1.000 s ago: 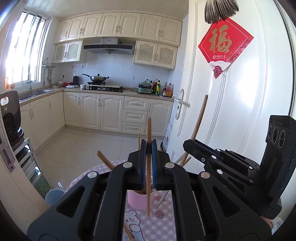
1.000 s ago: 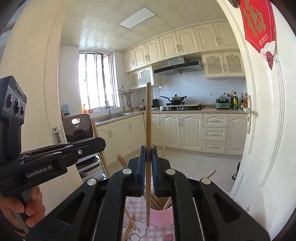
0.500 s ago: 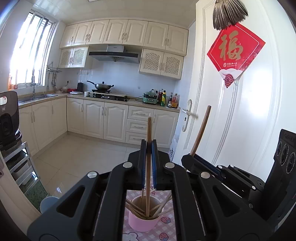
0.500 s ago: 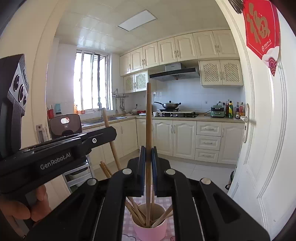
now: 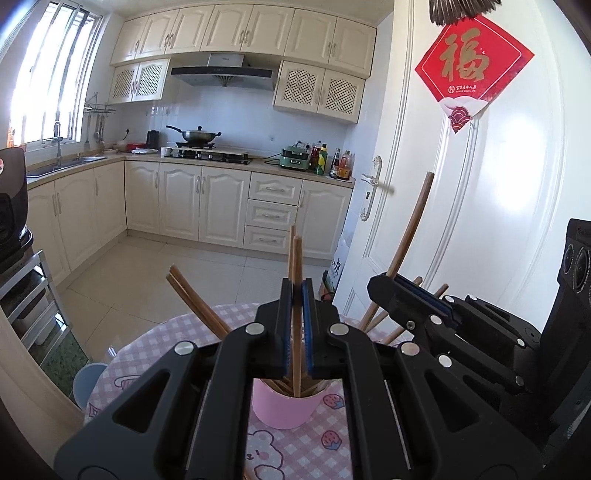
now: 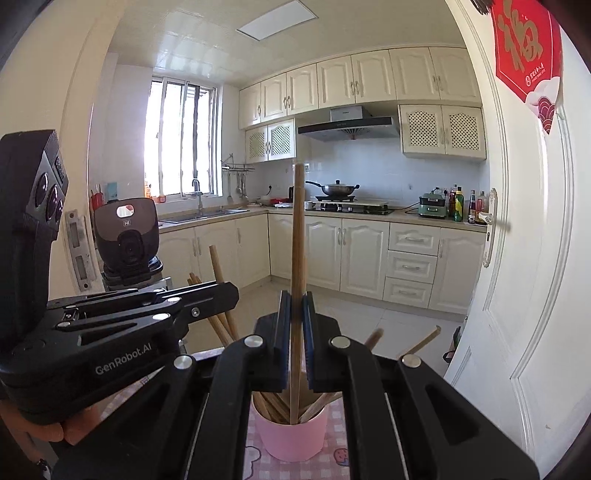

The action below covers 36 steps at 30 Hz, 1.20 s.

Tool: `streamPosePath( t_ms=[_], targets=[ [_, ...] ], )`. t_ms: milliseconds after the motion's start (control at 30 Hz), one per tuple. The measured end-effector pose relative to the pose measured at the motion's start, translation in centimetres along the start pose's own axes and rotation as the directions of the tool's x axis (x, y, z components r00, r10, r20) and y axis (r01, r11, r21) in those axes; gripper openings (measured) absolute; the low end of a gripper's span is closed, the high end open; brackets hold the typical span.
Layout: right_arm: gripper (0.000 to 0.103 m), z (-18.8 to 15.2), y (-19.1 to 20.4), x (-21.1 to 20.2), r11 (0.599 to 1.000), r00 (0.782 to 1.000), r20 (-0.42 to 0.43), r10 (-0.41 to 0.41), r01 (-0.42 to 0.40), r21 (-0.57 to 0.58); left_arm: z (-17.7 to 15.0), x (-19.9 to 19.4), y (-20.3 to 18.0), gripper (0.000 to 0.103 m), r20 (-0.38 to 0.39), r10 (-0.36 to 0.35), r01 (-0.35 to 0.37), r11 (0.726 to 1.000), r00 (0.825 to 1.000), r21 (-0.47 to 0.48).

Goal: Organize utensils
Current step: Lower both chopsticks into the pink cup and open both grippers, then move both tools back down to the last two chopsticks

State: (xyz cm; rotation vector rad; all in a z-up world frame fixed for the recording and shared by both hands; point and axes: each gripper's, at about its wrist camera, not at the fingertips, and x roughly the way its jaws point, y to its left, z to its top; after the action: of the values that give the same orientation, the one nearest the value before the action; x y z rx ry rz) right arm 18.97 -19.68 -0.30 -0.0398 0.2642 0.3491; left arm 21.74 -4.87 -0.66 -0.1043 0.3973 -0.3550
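Between my left claw (image 5: 295, 325) pads, one chopstick (image 5: 296, 314) stands upright, tip inside the pink cup (image 5: 284, 408) on the worktop (image 5: 155, 354); my right claw (image 6: 294, 332) pinches another (image 6: 297, 280). Both look light, stiff, smooth; mid-shaft grips suit them.

Getting bright daylight through the window (image 5: 48, 70), glowing so white that the glass is washing out. Shining a soft bright patch on the white door (image 5: 517, 177). Bending straight lines near the round dark edges of both views. Staying sharp on the far cabinets (image 6: 369, 254), while keeping the black grippers up close dark and a little soft. Showing a ceiling light (image 6: 277, 18), pale and flat.
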Motion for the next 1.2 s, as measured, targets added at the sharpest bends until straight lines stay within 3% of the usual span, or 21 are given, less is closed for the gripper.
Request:
streamPosePath(
  t_ms=[667, 800, 900, 1067, 1200],
  targets=[
    [0.006, -2.2, 0.4, -0.4, 0.999, 0.996, -0.087, -0.019, 0.022, 0.026, -2.1, -1.4, 1.1, 0.008, -0.097, 0.063, -0.064, 0.998, 0.993, -0.005],
    [0.007, -2.4, 0.7, -1.1, 0.999, 0.996, -0.082, -0.019, 0.022, 0.036, -2.5, -2.3, 0.8, 0.024, -0.079, 0.120, -0.119, 0.993, 0.990, 0.018],
    [0.011, -2.5, 0.8, -1.8, 0.999, 0.997, -0.072, -0.018, 0.021, 0.045, -2.7, -3.4, 0.5, 0.054, -0.052, 0.142, -0.140, 0.990, 0.989, 0.032],
    [0.022, -2.7, 1.4, -3.4, 0.998, 0.999, -0.043, -0.018, 0.021, 0.056, -3.4, -5.6, 0.0, 0.057, -0.004, 0.186, -0.185, 0.980, 0.983, 0.069],
    [0.035, -3.1, 2.1, -5.1, 0.998, 1.000, -0.011, -0.028, 0.028, 0.050, -3.9, -7.9, -0.2, 0.072, 0.061, 0.216, -0.220, 0.973, 0.975, 0.072]
  ],
)
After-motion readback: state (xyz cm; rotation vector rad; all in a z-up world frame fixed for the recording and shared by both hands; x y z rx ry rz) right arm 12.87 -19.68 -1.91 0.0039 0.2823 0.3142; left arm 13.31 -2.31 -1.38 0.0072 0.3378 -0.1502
